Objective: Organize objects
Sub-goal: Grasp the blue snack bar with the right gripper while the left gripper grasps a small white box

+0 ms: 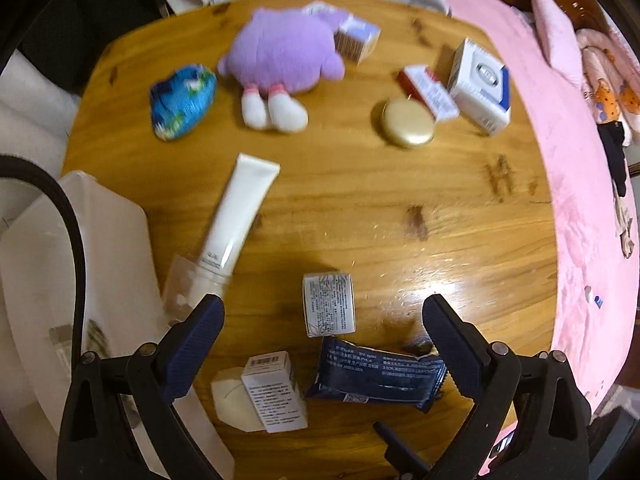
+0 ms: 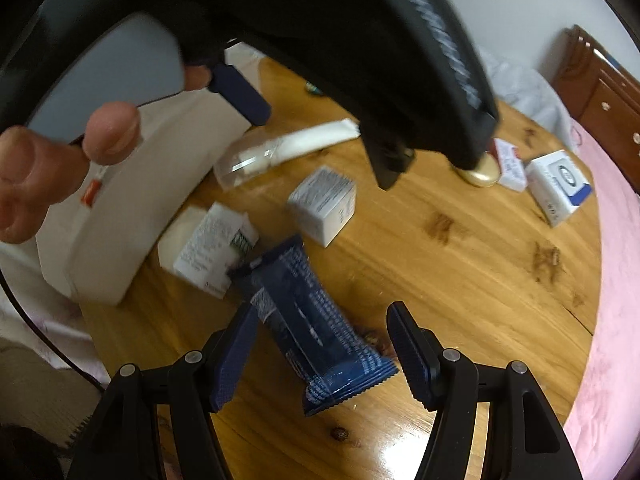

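Lying on the round wooden tabletop, well spread:

- Purple plush, far side, with a blue pouch to its left and a small carton touching its right.
- Gold compact, red-white box and white-blue box, clustered at far right.
- White tube, its clear-capped end next to the white bin at the left edge.
- Small printed box, between the left gripper's wide-apart fingers, untouched.
- Dark blue packet, near edge, lying between the right gripper's partly spread fingers; pads not pressing it.
- White carton atop a white pad, beside the packet.
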Demonstrator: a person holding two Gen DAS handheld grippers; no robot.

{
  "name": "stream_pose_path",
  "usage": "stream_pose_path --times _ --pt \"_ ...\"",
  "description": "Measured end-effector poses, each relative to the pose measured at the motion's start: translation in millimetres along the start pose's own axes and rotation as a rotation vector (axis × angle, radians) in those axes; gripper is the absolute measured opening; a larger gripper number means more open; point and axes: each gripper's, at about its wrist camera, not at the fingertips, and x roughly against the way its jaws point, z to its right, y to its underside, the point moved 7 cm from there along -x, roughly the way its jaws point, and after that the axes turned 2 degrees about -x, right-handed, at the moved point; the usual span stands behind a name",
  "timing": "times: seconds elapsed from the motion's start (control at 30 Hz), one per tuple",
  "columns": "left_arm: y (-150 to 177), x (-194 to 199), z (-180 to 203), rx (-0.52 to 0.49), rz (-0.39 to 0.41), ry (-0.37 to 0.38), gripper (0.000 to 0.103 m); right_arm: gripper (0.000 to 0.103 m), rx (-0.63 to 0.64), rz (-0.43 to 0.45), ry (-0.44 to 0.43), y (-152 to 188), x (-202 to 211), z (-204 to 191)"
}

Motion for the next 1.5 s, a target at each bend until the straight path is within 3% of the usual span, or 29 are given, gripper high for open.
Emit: stream_pose_path --times 0.53,0.63,0.77,0.83,0.9,1.23,1.5 --pt "17 -53 -3 0.027 -0.112 -0.074 0.09 0.068 0.123 -0.066 -0.079 18 -28 -16" --pt "18 -58 -3 0.025 -0.125 -0.071 0.077 0.065 0.132 -0.079 -0.08 21 -31 -17" --pt "26 -66 -6 0.04 -0.166 -0.058 0.053 0.051 0.139 -0.085 -0.087 24 -29 -18" --pt "27 -65 -8 0.036 -0.155 -0.075 0.048 0.048 0.138 -0.087 -0.096 24 -28 -21" --pt "28 -64 -8 0.039 -0.154 -0.057 0.035 0.047 0.133 -0.091 -0.095 25 -26 -22" --pt "38 -34 -1 -0.022 -0.075 -0.013 0.034 0.045 0.099 -0.085 -0.072 25 2 -32" --pt "50 37 1 -0.126 0.082 0.016 0.034 0.044 0.019 -0.038 -0.004 9 44 -37"
